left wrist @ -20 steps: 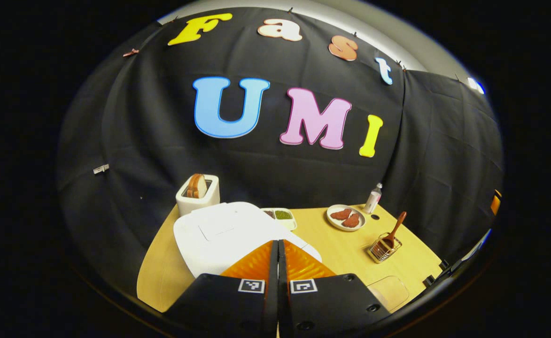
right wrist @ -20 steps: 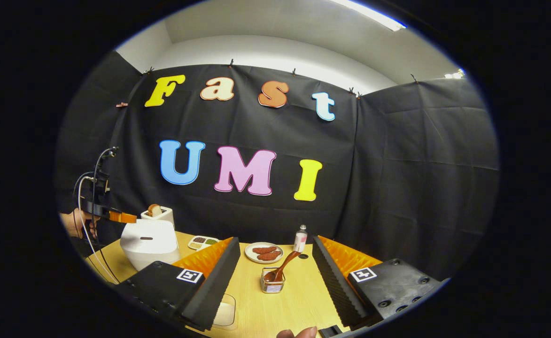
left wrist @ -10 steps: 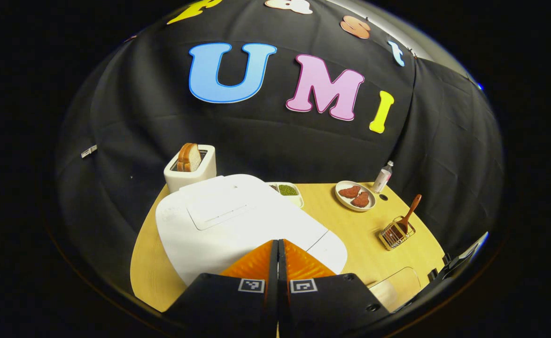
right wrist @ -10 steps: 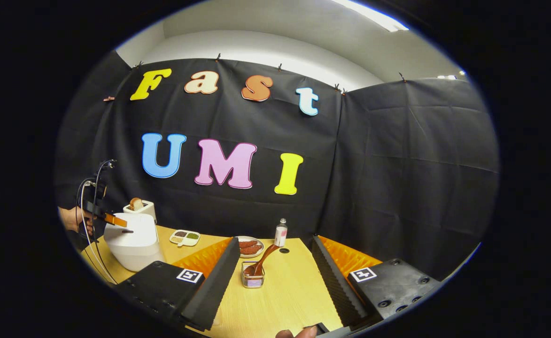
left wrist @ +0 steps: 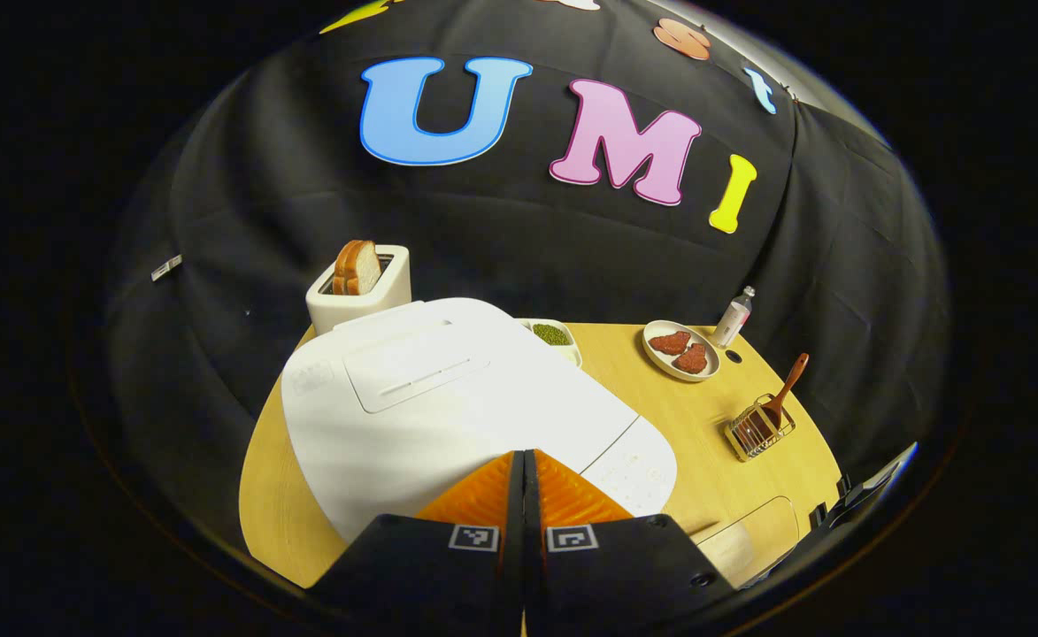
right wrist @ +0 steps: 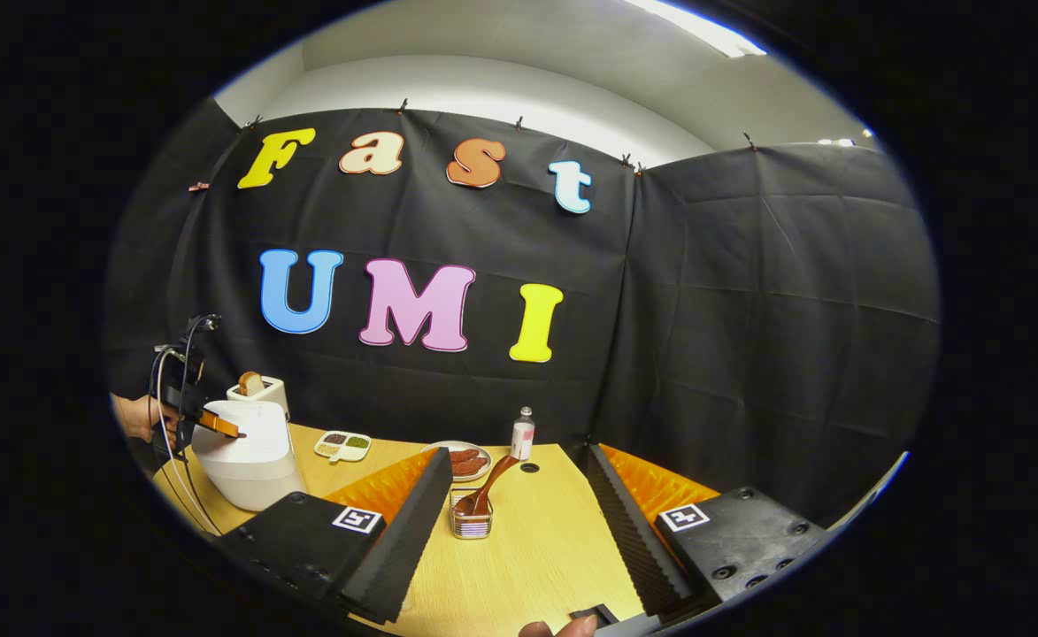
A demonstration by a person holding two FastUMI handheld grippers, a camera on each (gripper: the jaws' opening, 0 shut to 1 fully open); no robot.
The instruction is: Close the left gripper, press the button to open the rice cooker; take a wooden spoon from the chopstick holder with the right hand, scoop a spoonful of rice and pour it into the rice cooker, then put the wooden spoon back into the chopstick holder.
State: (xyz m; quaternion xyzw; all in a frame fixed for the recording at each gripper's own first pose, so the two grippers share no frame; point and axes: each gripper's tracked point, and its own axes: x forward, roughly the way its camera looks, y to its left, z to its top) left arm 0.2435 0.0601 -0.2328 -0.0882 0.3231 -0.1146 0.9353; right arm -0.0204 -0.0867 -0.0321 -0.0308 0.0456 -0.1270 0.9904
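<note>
Pressing stage, by my read: left gripper (left wrist: 523,460) has its fingers together w/ nothing between them, tips over the front of the rice cooker (left wrist: 448,407); whether they touch the lid I can't tell. Cooker lid is down. It sits at the table's (left wrist: 660,425) left end, toaster (left wrist: 361,287) just behind, small divided dish (left wrist: 556,334) at its far right corner. In the right gripper view the left gripper (right wrist: 218,425) shows far off at the cooker's top front edge, a hand (right wrist: 138,416) behind it.

Right gripper (right wrist: 514,522) has fingers wide apart, nothing held, aimed at the chopstick holder (right wrist: 471,524) mid-table. Wooden spoon (right wrist: 488,487) stands in it bowl down, handle leaning up to the right toward the plate (right wrist: 465,460) and bottle (right wrist: 523,433).

Handling, as judgement: cooker is a rigid shell, prob heavy enough not to slide under a push; button likely needs a firm, square press. Spoon is light, stiff, smooth wood, could twist in the pads, so grip the free upper handle, clear of the wire rim. Holder looks light, may tip or lift w/ the spoon if it drags.
</note>
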